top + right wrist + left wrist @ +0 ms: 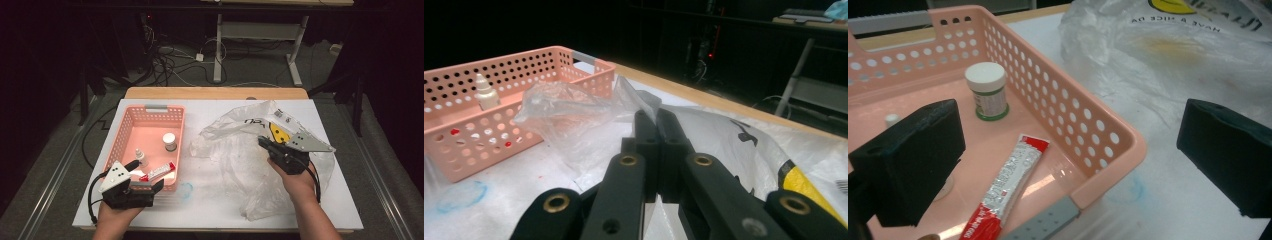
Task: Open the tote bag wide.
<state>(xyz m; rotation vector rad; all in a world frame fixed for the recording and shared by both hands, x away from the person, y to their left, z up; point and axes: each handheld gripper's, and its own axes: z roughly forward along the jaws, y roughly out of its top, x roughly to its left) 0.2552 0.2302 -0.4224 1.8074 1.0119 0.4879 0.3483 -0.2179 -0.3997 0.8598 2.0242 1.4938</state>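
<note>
The right claw (pixel 658 117) is closed, pinching a fold of the clear plastic bag (pixel 240 150), which spreads on the table (pixel 210 210) around and beyond it. The left claw (pixel 1068 165) gapes wide, empty, straddling the near corner of the pink basket (pixel 117 145); a red sachet (pixel 1008 187), jar (pixel 987 90) and dropper bottle (pixel 485 92) lie inside.

Pink basket (pixel 125 131) on white table (pixel 210 200), left side. In it: white-capped jar (pixel 169 141) upright, dropper bottle (pixel 141 157), red sachet (pixel 157 172) lying flat. Blue smudge (pixel 185 189) on table just beside basket corner. Cables (pixel 170 60) on floor beyond.
</note>
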